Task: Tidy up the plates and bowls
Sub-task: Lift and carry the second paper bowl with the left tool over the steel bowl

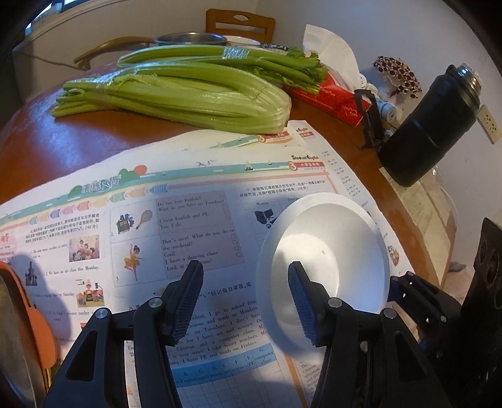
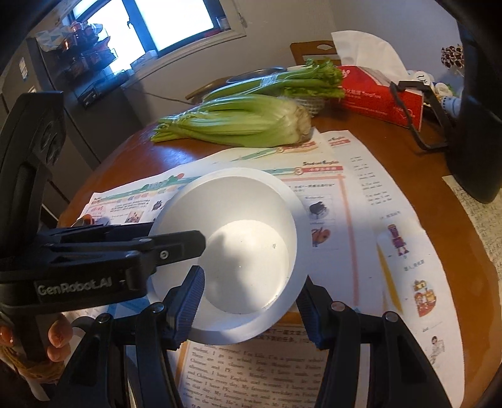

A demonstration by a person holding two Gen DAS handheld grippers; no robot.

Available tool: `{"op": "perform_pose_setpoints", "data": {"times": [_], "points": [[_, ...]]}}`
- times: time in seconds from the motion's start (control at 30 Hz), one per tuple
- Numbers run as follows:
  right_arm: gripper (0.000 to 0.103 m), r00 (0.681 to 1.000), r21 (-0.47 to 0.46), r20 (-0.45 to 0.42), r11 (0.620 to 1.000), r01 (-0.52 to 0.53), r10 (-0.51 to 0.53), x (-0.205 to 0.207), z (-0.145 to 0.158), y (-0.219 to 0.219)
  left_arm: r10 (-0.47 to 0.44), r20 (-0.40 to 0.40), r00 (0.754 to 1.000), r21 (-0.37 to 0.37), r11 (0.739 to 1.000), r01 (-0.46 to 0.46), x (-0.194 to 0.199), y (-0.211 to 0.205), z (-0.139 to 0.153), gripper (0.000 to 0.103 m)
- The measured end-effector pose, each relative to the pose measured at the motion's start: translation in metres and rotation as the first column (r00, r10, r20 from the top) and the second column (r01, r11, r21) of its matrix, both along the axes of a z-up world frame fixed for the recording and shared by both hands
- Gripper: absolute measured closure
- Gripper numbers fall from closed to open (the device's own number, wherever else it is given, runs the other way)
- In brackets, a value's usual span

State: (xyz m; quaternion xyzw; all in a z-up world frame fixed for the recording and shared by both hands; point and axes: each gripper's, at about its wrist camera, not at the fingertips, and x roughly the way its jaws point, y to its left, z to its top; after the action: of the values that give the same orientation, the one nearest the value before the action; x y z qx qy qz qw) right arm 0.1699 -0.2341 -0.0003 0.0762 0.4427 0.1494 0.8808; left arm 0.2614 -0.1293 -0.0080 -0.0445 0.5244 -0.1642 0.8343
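Note:
A white bowl [image 1: 345, 241] with a wide rim rests on the printed worksheets [image 1: 188, 219] spread over the brown round table. My left gripper [image 1: 246, 301] is open; its right finger [image 1: 302, 301] reaches inside the bowl and its left finger stays outside over the paper. In the right wrist view the same bowl [image 2: 251, 219] lies between the fingers of my open right gripper [image 2: 251, 301], whose left finger [image 2: 188, 301] is inside the bowl and whose right finger is under the rim. The left gripper [image 2: 175, 243] shows there reaching in from the left.
Two celery bunches [image 1: 188, 91] lie at the back of the table [image 1: 62, 141]. A red tissue box [image 1: 332, 97], a black flask [image 1: 433, 125] and a metal basin [image 1: 191, 39] stand behind. An orange-rimmed metal dish [image 1: 18, 329] is at the left edge. A chair [image 1: 241, 25] stands beyond.

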Motion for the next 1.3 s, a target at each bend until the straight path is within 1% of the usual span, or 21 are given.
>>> {"op": "perform_pose_setpoints", "data": {"times": [0.17,0.33,0.47,0.57,0.67,0.8,0.97,1.3], "points": [[0.046,1.0,0.026,-0.016,0.999,-0.022,0.023,-0.001,-0.002,0.006,-0.009,-0.022,1.0,0.0,1.0,0.009,0.001,-0.002,-0.004,0.045],[0.046,0.999,0.024,-0.017,0.999,-0.047,0.047,-0.003,-0.001,0.016,-0.033,-0.042,0.999,-0.036,0.999,0.032,-0.001,-0.004,-0.005,0.045],[0.046,0.998,0.012,-0.02,0.998,-0.058,0.058,-0.005,0.001,0.022,-0.047,-0.039,0.998,-0.036,0.998,0.046,-0.004,-0.007,-0.004,0.047],[0.046,0.998,0.002,-0.011,0.998,-0.06,0.06,-0.007,0.004,0.026,-0.049,-0.027,0.998,-0.029,0.998,0.048,-0.006,-0.007,-0.002,0.047],[0.046,0.998,-0.001,-0.008,0.998,-0.059,0.059,-0.008,0.006,0.027,-0.054,-0.023,0.998,-0.048,0.997,0.052,-0.008,-0.005,0.001,0.049],[0.045,0.998,-0.008,0.006,0.998,-0.062,0.062,-0.01,0.01,0.028,-0.058,-0.003,0.998,-0.037,0.998,0.058,-0.011,-0.007,0.006,0.049],[0.045,0.998,-0.007,0.019,0.998,-0.056,0.056,-0.012,0.017,0.027,-0.059,0.012,0.998,-0.049,0.997,0.06,-0.016,-0.006,0.013,0.049],[0.045,0.993,-0.019,0.086,0.997,-0.078,0.079,-0.035,0.045,0.037,-0.045,0.078,0.996,-0.062,0.997,0.049,-0.046,0.009,0.043,0.049]]}}
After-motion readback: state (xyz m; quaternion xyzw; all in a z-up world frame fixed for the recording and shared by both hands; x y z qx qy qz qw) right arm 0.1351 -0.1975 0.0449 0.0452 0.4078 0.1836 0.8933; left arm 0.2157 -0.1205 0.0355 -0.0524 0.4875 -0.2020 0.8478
